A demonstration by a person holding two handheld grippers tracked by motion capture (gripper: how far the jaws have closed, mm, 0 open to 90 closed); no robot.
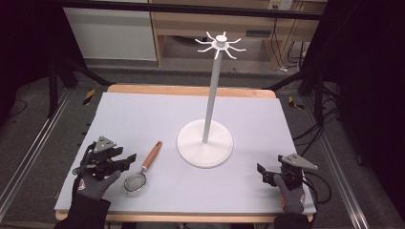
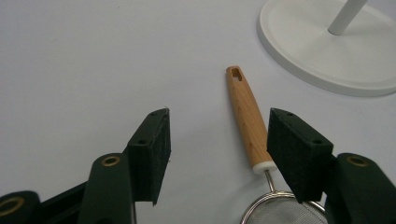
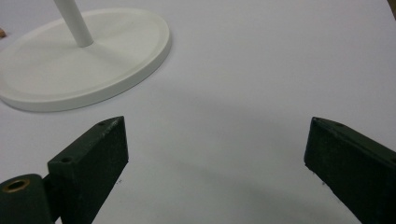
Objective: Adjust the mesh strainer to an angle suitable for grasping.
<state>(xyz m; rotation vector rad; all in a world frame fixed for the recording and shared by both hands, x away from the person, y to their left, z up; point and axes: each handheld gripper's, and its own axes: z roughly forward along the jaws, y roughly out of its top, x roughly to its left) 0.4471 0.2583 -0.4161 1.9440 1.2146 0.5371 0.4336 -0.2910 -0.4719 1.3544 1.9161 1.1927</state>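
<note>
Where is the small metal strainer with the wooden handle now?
In the high view, the small metal strainer with the wooden handle lies on the table's left side, between the left claw and the white stand's round base.

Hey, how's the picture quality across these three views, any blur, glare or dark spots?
High view: the table is evenly lit, the surroundings fall into near black, the picture is slightly soft. Left gripper view: the strainer handle is sharp, with no glare, and the mesh is cut off at the bottom edge. Right gripper view: the stand base is crisp, and a faint soft shadow lies between the jaws.
</note>
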